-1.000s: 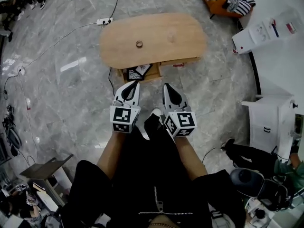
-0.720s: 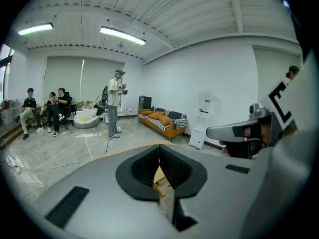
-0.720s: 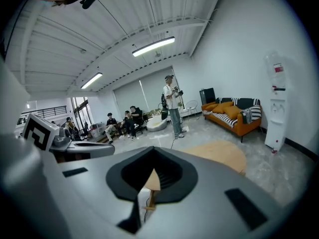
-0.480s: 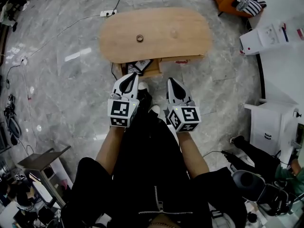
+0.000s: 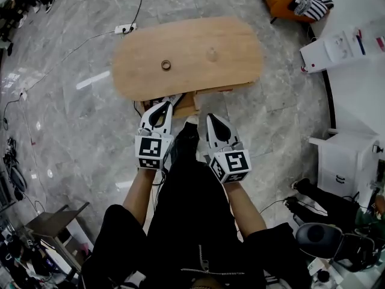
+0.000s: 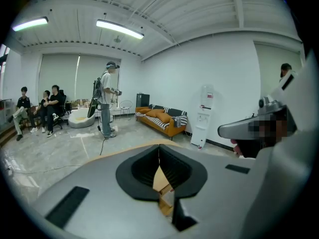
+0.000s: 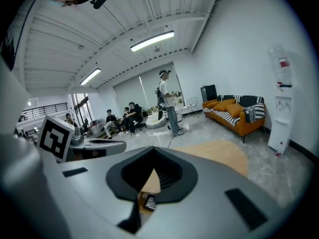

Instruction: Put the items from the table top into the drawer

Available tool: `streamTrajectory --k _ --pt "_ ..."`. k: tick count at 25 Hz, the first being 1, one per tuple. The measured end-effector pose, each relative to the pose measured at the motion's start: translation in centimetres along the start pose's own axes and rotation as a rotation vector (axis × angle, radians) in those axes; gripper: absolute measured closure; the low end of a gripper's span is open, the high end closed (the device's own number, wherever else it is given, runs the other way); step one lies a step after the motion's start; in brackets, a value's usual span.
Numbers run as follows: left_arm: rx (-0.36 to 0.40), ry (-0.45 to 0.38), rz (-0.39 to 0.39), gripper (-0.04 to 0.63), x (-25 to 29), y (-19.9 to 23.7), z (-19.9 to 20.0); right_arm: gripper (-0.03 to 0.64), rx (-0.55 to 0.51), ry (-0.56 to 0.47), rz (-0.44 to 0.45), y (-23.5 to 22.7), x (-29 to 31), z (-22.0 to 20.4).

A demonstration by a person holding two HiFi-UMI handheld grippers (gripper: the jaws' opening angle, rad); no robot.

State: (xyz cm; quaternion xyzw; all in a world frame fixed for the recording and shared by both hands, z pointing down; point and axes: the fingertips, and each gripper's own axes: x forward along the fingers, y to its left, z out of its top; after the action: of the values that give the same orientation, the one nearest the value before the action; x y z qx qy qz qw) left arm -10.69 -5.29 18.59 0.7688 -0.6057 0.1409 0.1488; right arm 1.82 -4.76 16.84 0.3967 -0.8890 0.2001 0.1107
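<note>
Ring-shaped item point(image 5: 165, 65) flat on the desk point(image 5: 240, 47), left of centre. Second small rounded item point(image 5: 212, 55), wood-coloured, to the right of it and slightly farther; kind not identifiable. Neither yet in the drawer point(image 5: 187, 103). Drawer pulled out under the desk's near edge, partly hidden behind the left gripper point(image 5: 161, 106). Something dark and patterned visible inside through the right gripper view, identity unclear.

Left gripper over the drawer's left part, right gripper point(image 5: 212, 120) just right of the drawer; both well apart from the items on top. Left fingers point(image 6: 142, 171) clenched together, grasping nothing. Right fingers point(image 7: 172, 176) likewise clenched, empty.

Judged stage: approach, no pickup begun.

Risks:
- Clenched fingers brought down on the ring without releasing first: ring shoved across the smooth top, possibly off the far edge.
- Ring low and thin: fingers likely to scrape the desk or catch one wall only, then a slip in transit.
- Open drawer in the approach path: knock from either gripper, drawer pushed shut.
- Rounded item close in colour to the desk: easy to overlook, likely to roll if nudged.
</note>
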Motion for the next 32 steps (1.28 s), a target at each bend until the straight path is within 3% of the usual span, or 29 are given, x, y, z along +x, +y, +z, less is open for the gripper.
streamTrajectory --k 6,12,15,19,23,32 --pt "0.036 -0.033 -0.015 0.581 7.0 2.7 -1.8 0.607 -0.033 -0.022 0.068 -3.5 6.4 -1.4" --pt "0.061 -0.041 -0.011 0.581 12.3 4.3 -7.6 0.607 -0.031 0.020 0.144 -7.5 11.9 -6.1" --pt "0.059 -0.063 -0.003 0.581 14.6 5.7 -10.3 0.607 -0.108 0.031 0.198 -8.7 14.5 -7.9" --pt "0.050 -0.082 -0.007 0.581 17.0 6.5 -14.1 0.607 -0.158 0.036 0.273 -9.5 16.6 -10.3" --pt "0.064 -0.073 0.033 0.581 19.2 8.0 -16.7 0.607 -0.186 0.027 0.293 -9.3 19.1 -13.2" --pt "0.116 -0.123 0.042 0.580 23.0 11.1 -19.0 0.607 -0.209 -0.055 0.354 -10.1 23.7 -17.2"
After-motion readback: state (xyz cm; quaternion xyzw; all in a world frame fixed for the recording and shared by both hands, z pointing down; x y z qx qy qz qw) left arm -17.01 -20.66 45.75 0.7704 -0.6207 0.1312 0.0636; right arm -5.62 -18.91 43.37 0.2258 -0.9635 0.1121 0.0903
